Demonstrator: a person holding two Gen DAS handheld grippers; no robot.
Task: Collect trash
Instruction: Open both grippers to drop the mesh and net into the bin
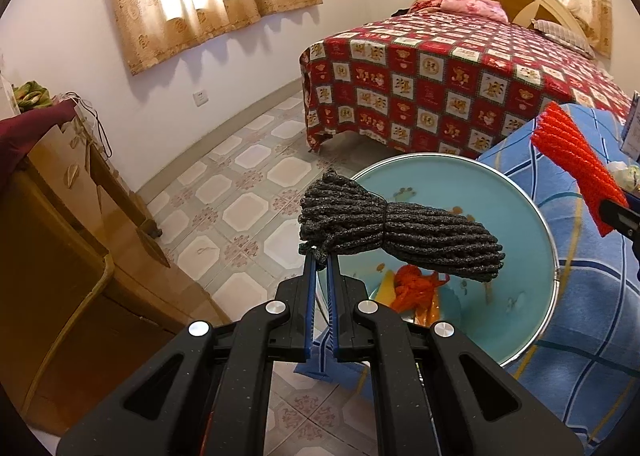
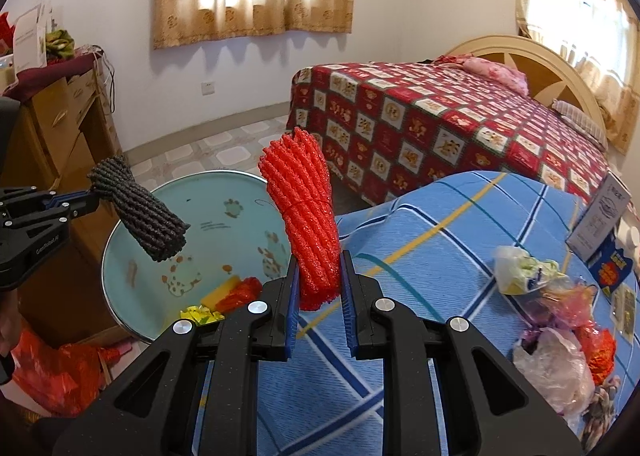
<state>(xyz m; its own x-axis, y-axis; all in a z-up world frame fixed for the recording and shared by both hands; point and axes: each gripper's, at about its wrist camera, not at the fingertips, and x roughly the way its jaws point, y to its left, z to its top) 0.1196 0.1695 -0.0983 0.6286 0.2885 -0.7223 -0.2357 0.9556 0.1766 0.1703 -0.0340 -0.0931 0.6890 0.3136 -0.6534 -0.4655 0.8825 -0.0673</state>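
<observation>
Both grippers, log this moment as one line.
left gripper: shut on grey bundle, over bin | right gripper: shut on red bundle | bin: some trash inside

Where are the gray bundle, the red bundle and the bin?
gray foam-net bundle (image 1: 404, 236): left wrist view, on its tied middle, above the bin.
red foam-net bundle (image 2: 308, 223): right wrist view, mid-body, above the pads.
light-blue bin (image 1: 480, 191): left wrist view, bare inner wall near the far rim.

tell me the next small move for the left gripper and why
Probably open the left gripper to drop the dark foam net: it is pinched by one end and hangs over the open blue bin, where other trash already lies.
</observation>
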